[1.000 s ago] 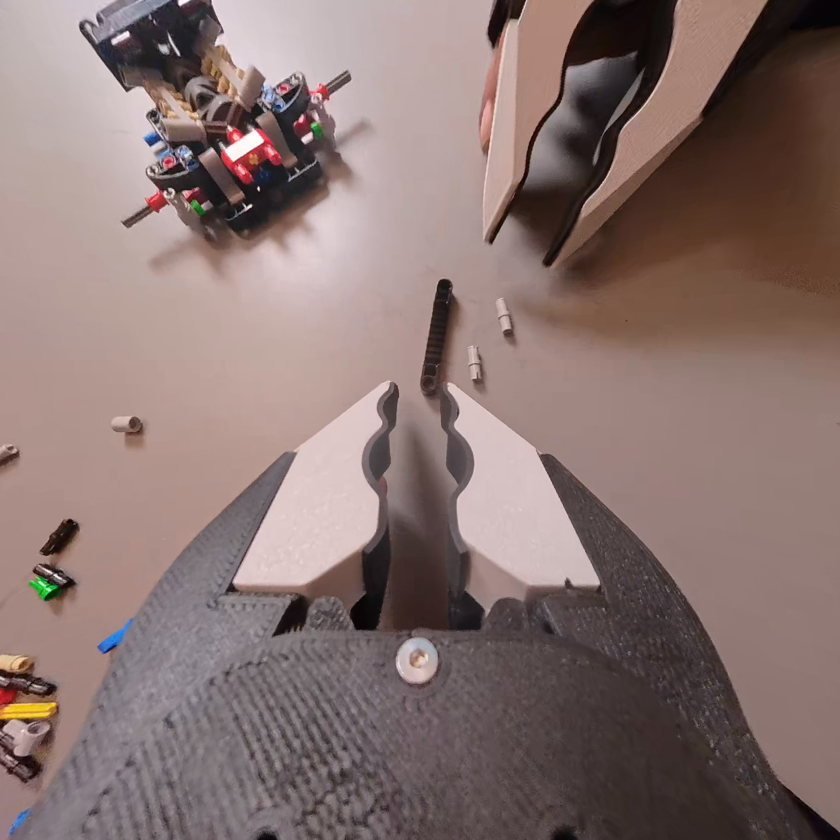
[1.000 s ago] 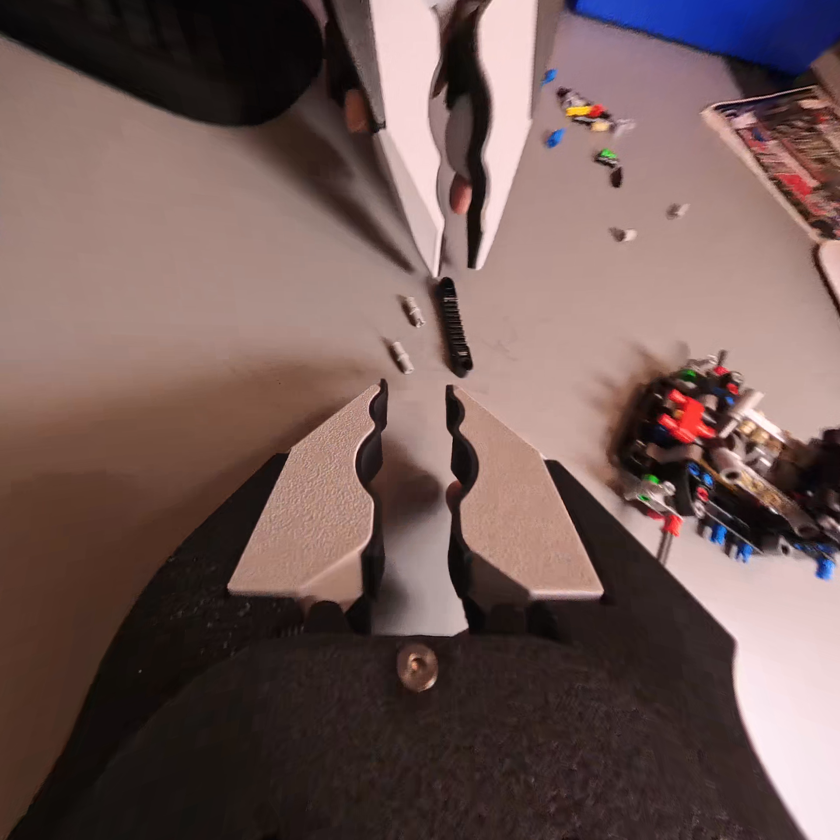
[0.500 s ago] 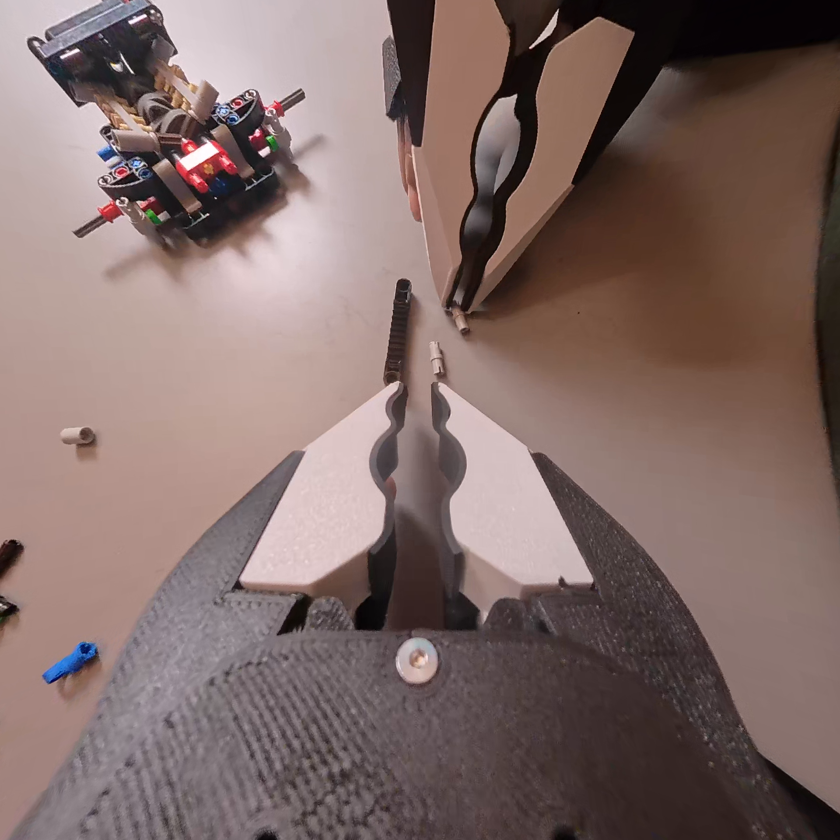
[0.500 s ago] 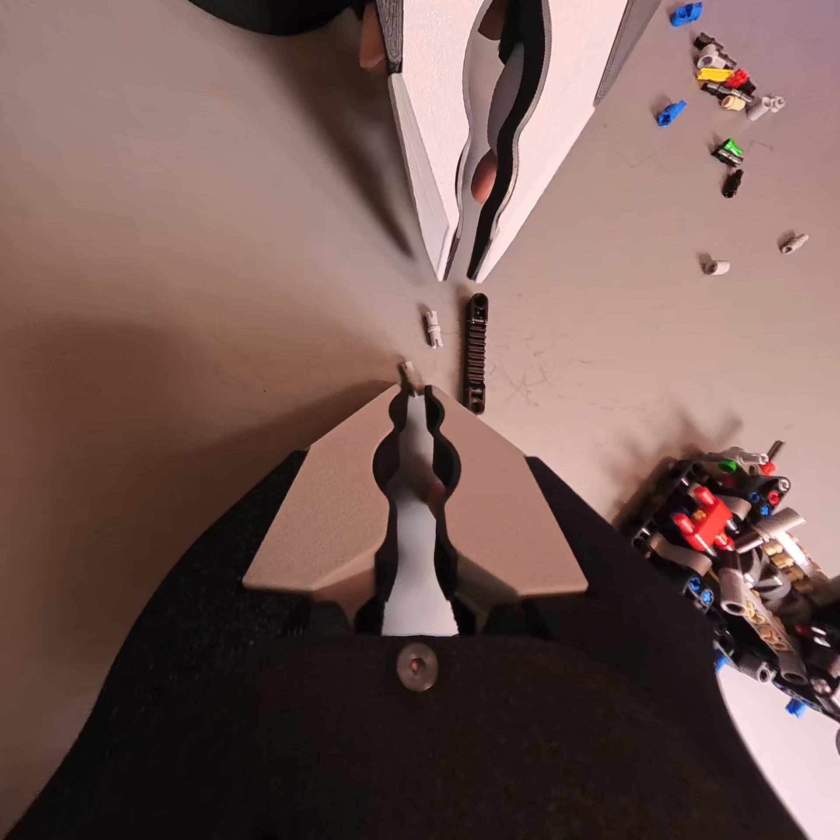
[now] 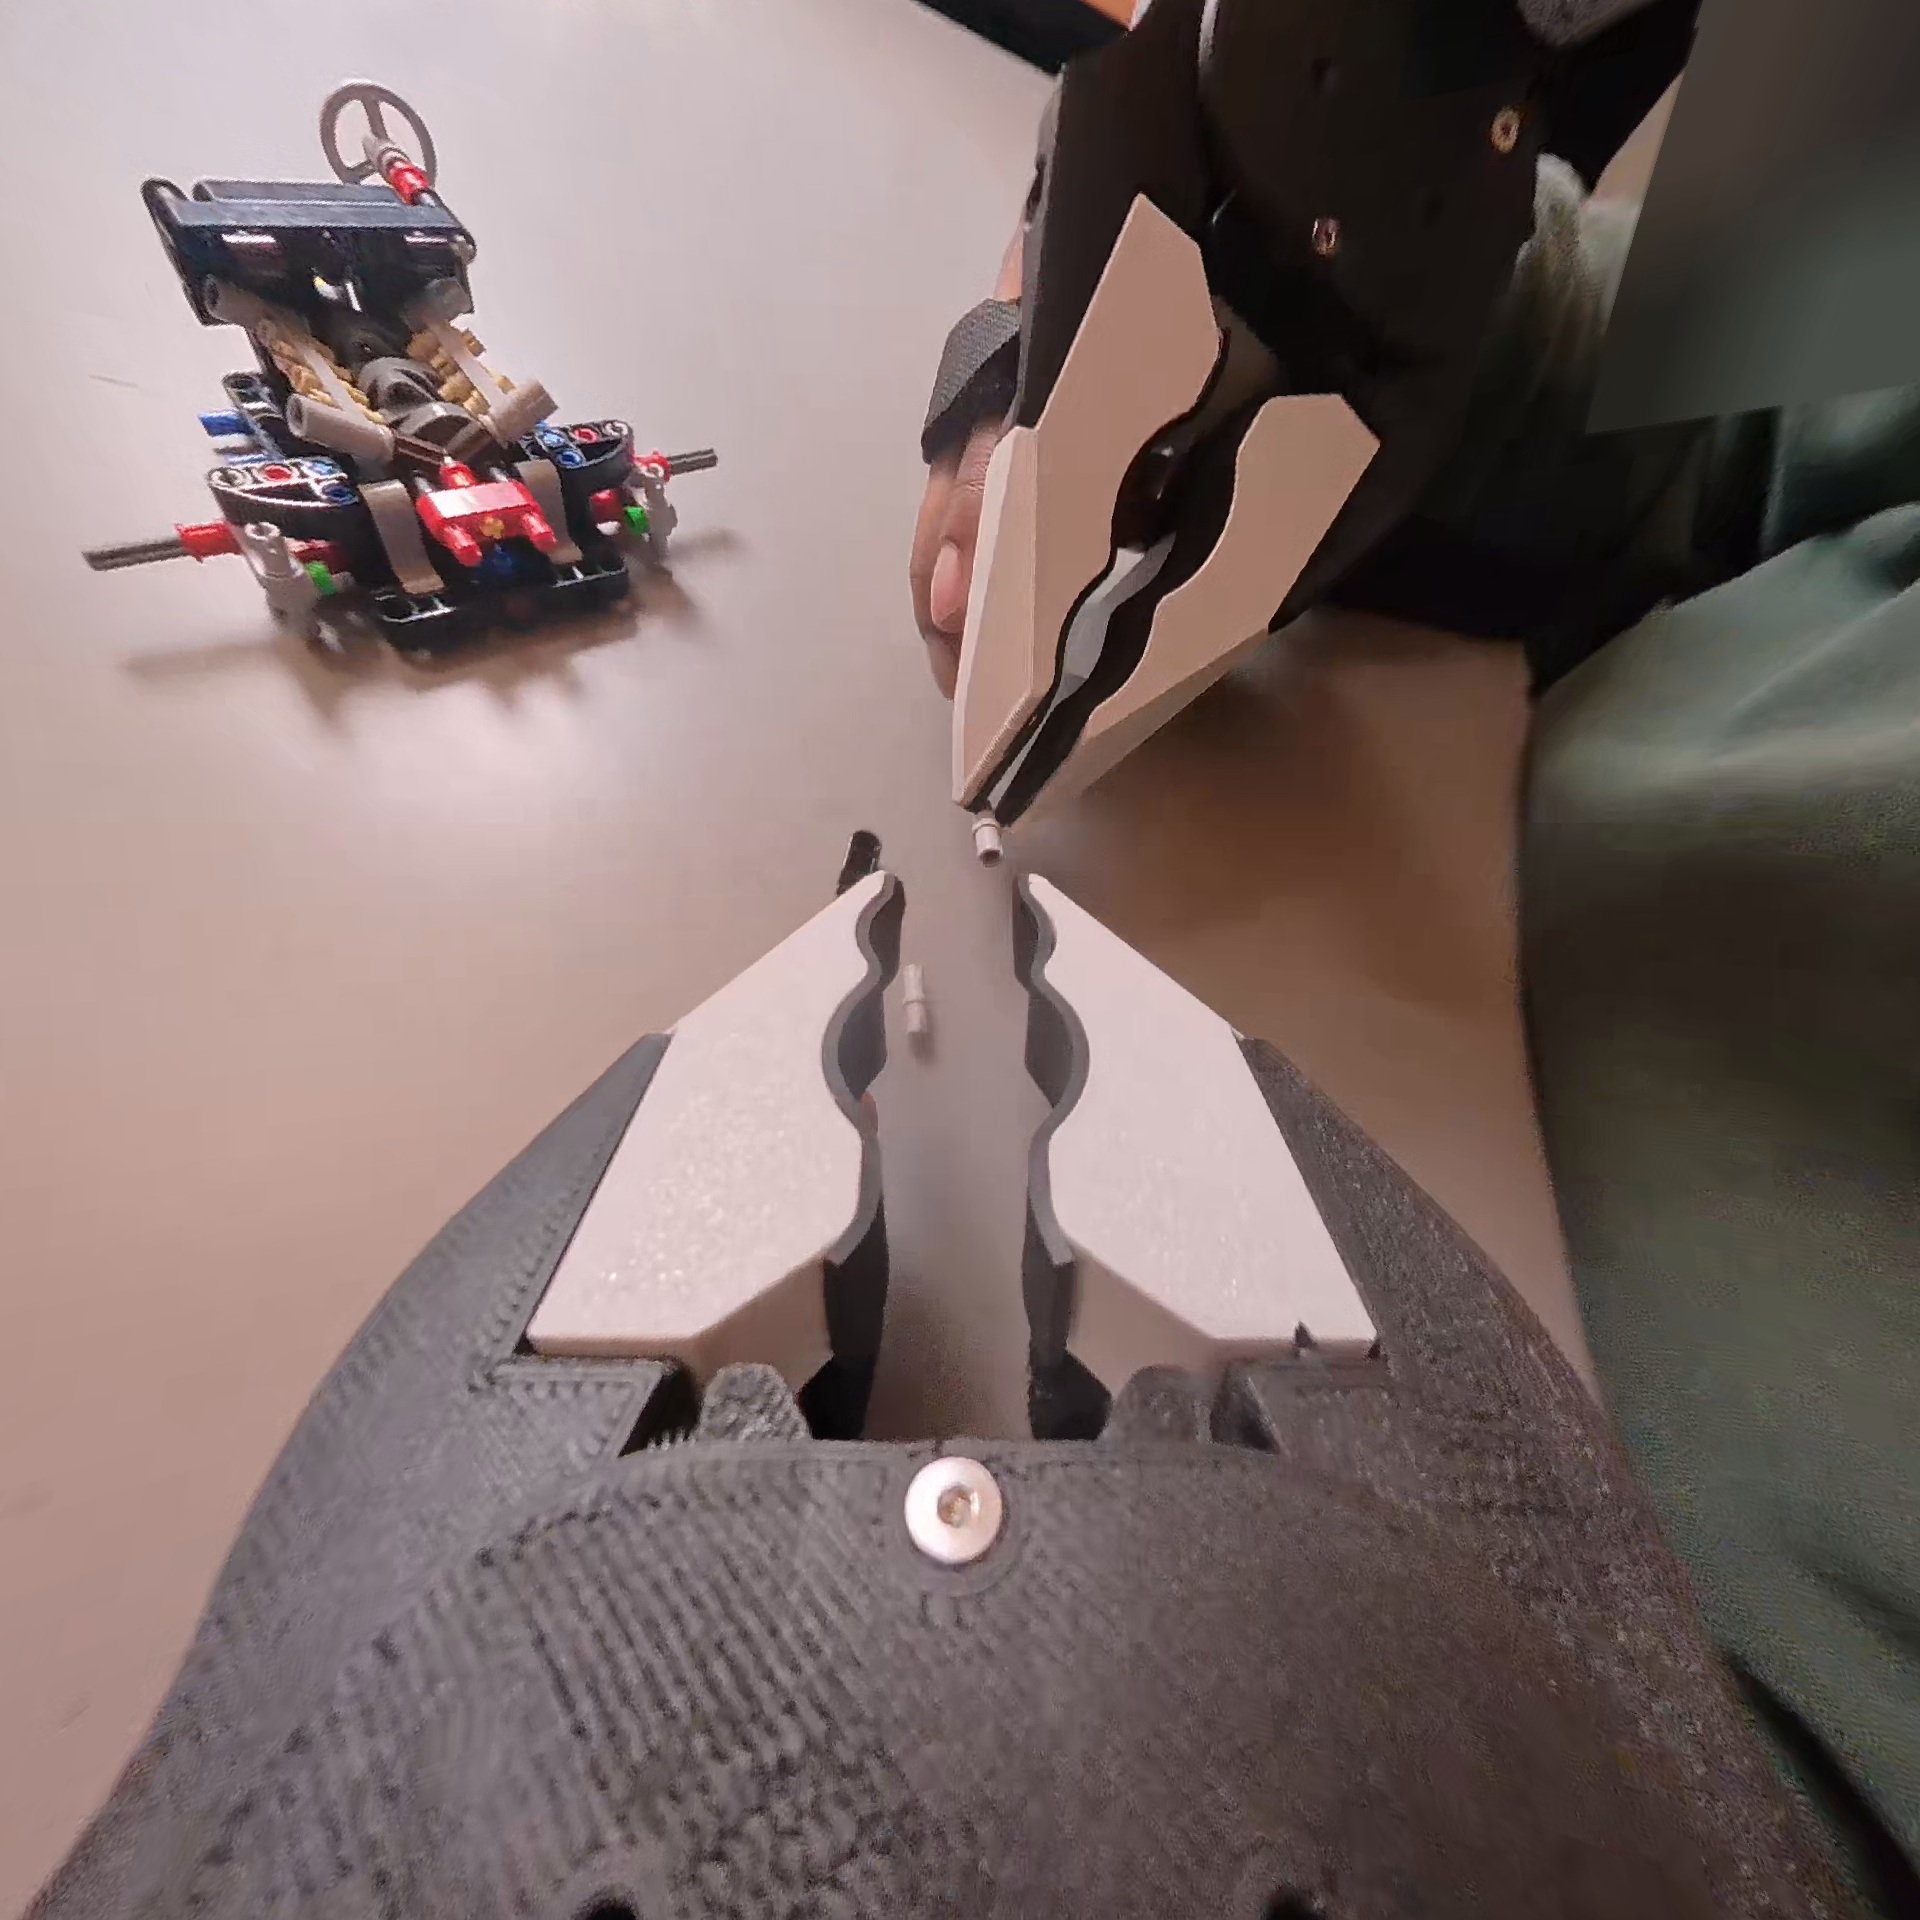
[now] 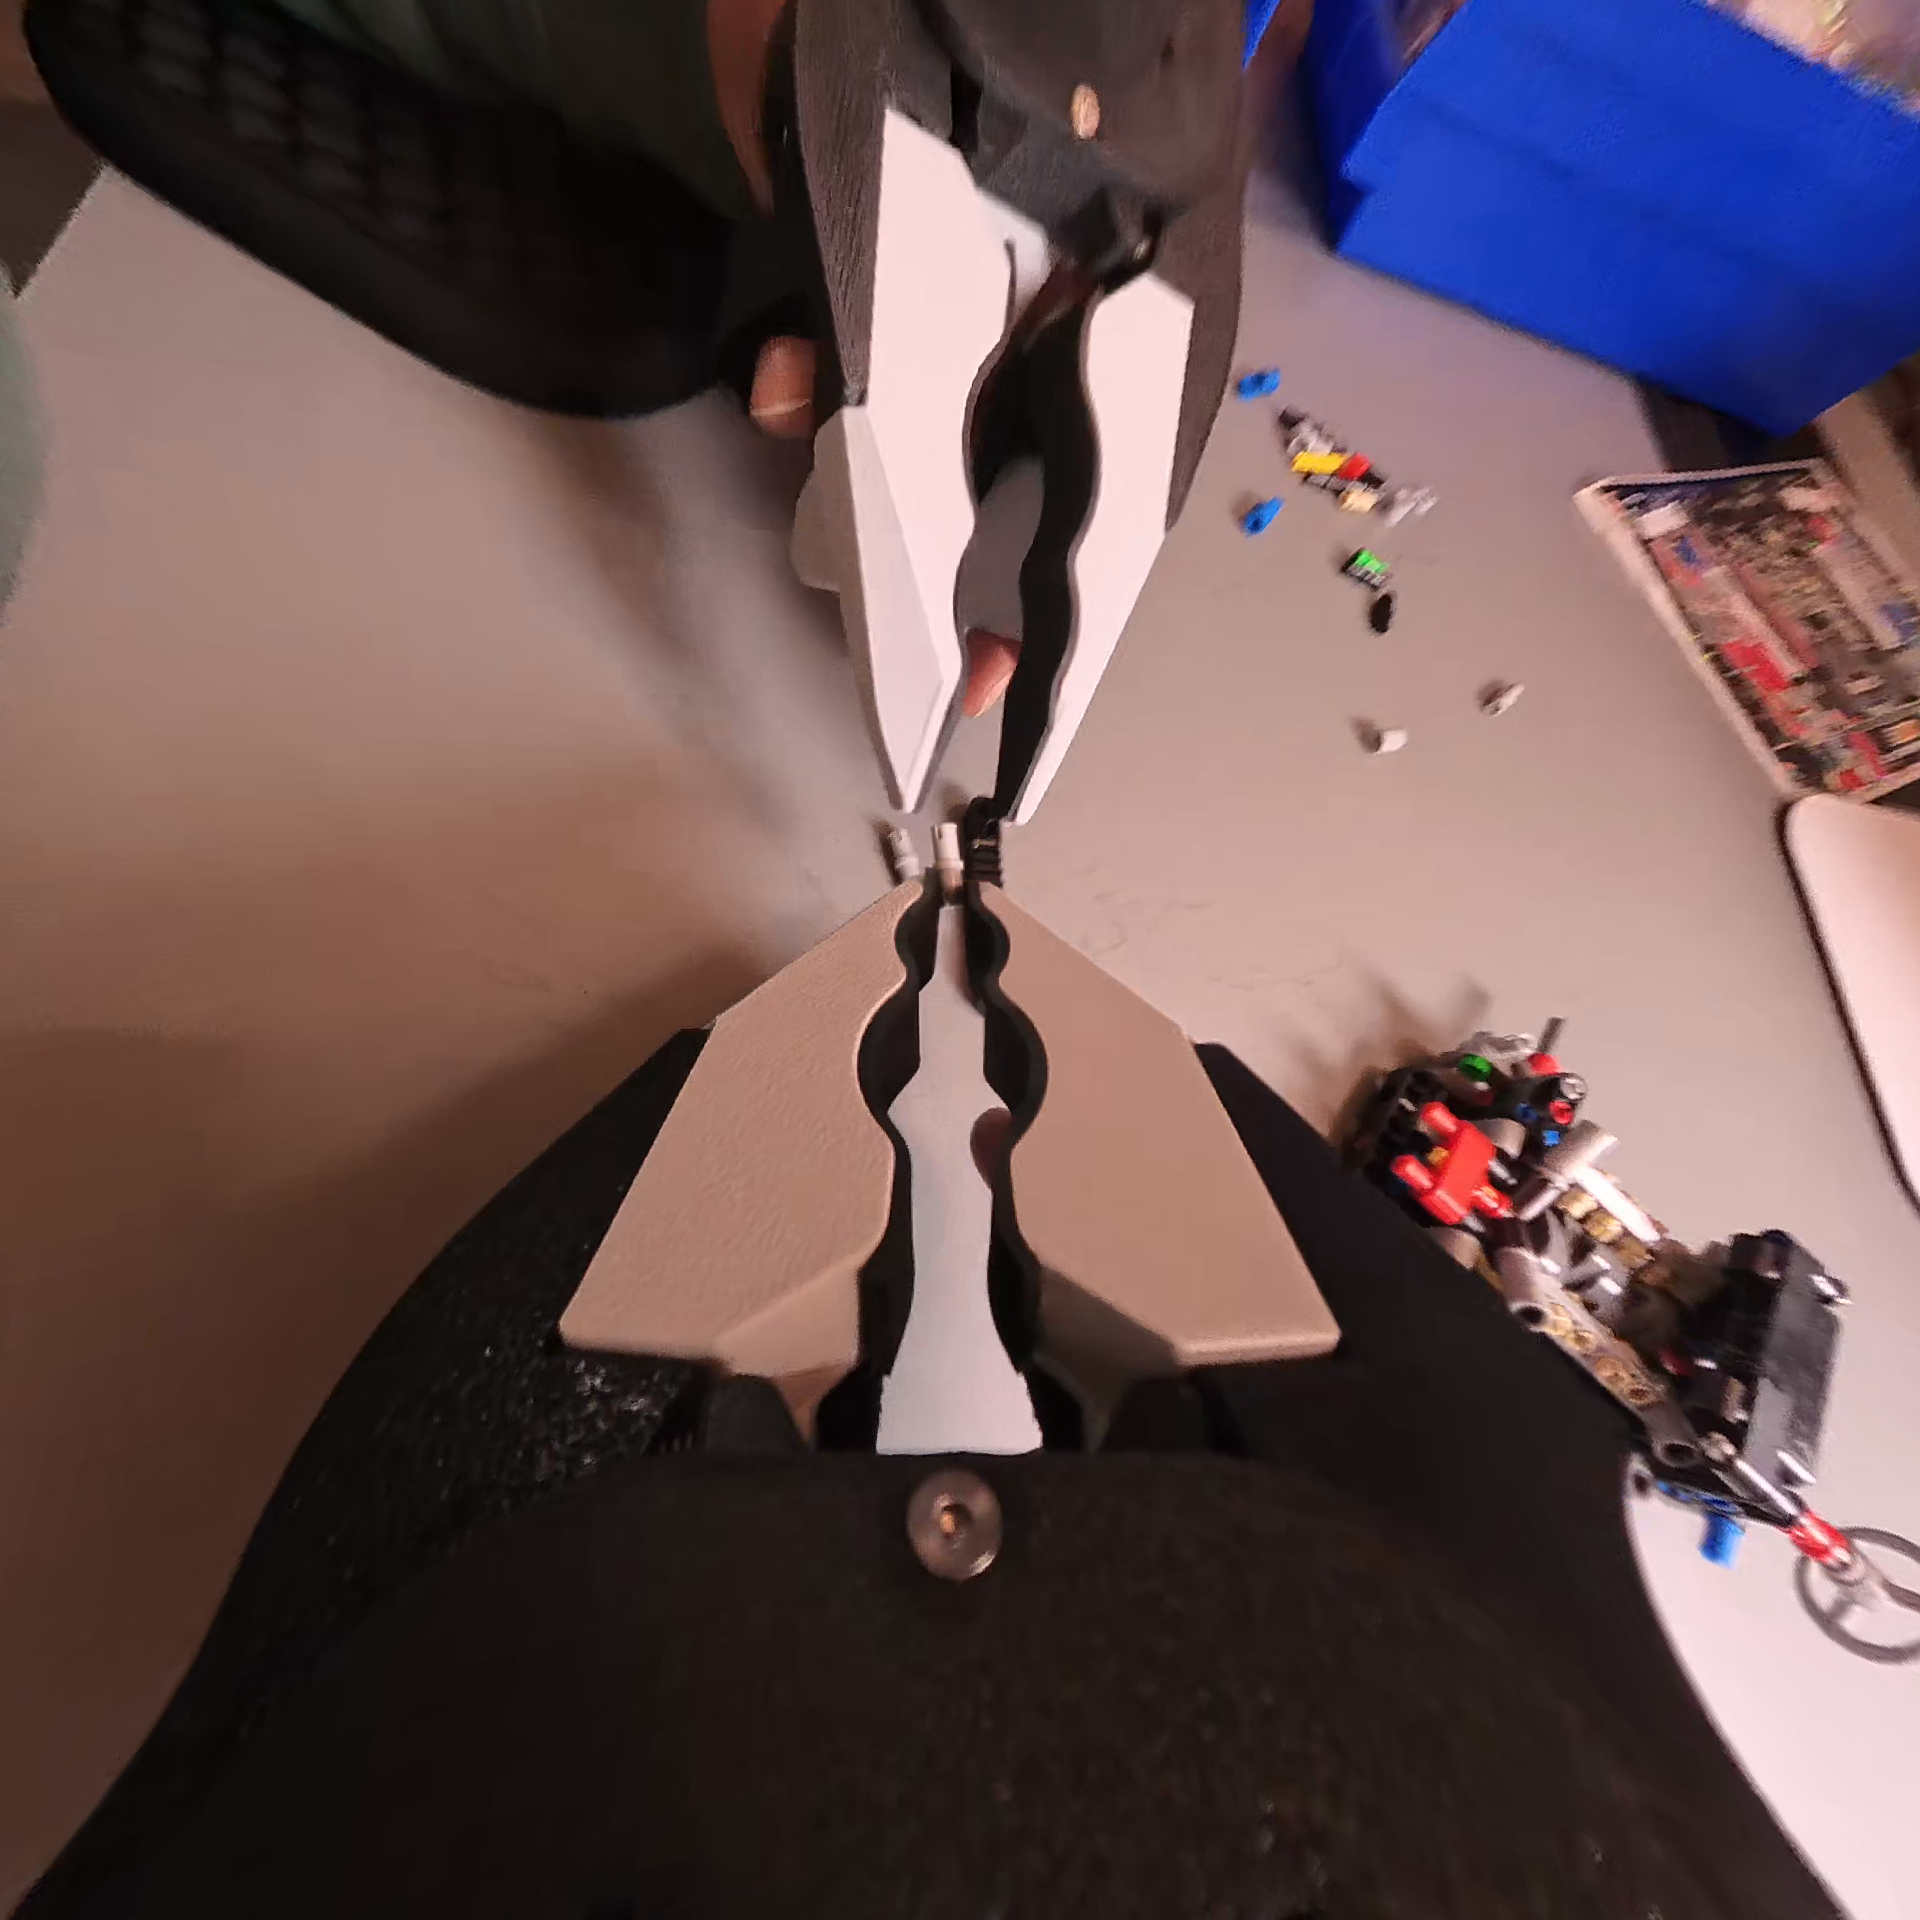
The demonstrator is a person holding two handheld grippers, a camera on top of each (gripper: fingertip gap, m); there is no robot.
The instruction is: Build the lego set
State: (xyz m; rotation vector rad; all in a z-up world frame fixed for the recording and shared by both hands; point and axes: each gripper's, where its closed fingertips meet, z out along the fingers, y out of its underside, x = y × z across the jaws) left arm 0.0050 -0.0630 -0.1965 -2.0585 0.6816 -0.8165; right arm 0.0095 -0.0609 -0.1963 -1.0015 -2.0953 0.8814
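A small grey pin (image 5: pixel 985 837) is now gripped at the tips of the right gripper (image 5: pixel 992 816) and lifted clear of the bench (image 5: pixel 416 935); half a second ago it still lay there with the tips closing around it. The left gripper (image 5: pixel 954 902), narrowly parted before, is now spread open and empty, lowered over the second grey pin (image 5: pixel 915 995), which lies between its fingers (image 5: pixel 727 1122), with the black toothed beam (image 5: pixel 860 854) peeking past the left fingertip. This suggests that the pin's pick-up is done and that mating it to the beam comes next. In the right wrist view the two grippers meet nearly tip to tip, so little room is left between them. The partly built model (image 5: pixel 395 436) sits well apart at the far left, and the loose coloured pieces (image 6: pixel 1335 473), a booklet (image 6: pixel 1787 623) and a blue bin (image 6: pixel 1621 197) lie farther off; open bench remains around the beam.
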